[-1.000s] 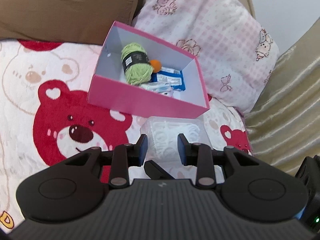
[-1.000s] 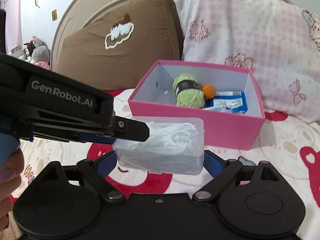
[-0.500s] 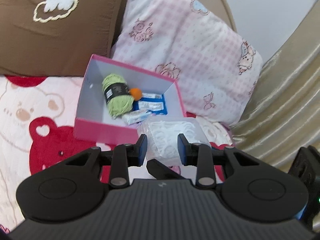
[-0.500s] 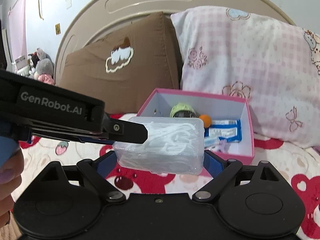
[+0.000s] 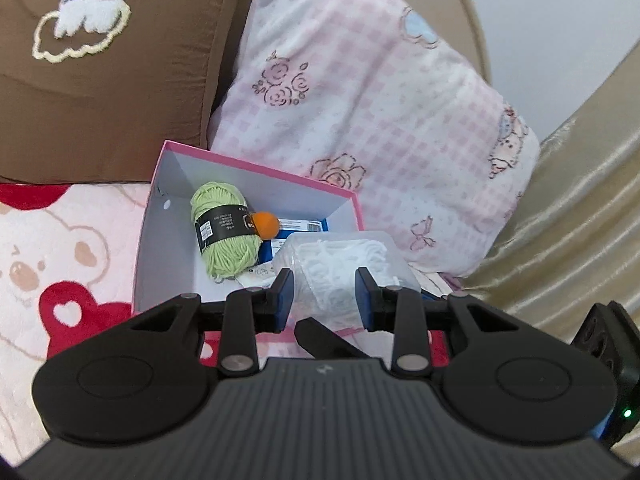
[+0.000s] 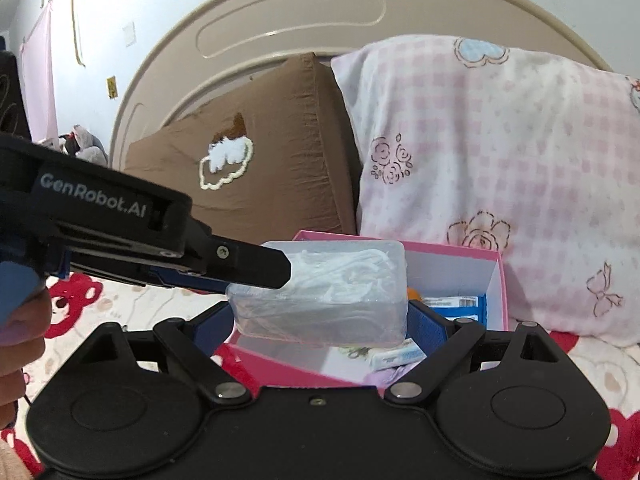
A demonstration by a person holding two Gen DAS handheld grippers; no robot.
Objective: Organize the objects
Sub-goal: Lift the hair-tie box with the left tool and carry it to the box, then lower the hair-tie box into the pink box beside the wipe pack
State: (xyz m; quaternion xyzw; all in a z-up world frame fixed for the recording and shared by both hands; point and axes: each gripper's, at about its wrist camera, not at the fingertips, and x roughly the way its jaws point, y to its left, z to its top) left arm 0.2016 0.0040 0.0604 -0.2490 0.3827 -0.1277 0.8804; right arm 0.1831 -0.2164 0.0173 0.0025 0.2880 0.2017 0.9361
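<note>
1. While carried, the clear case [image 6: 320, 288] hangs over the pink box's [image 5: 248, 322] near wall.
2. Right hand-held gripper [image 6: 320, 316] clamps its ends; left hand-held gripper [image 5: 324, 300] pinches one side.
3. Advice: clear the yarn [image 5: 224, 236], lower level, release together.

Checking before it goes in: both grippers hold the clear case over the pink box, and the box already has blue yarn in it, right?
Not quite. The yarn is green, not blue, as the left wrist view shows. The rest holds: both the left gripper and the right gripper hold the clear case over the pink box.
</note>
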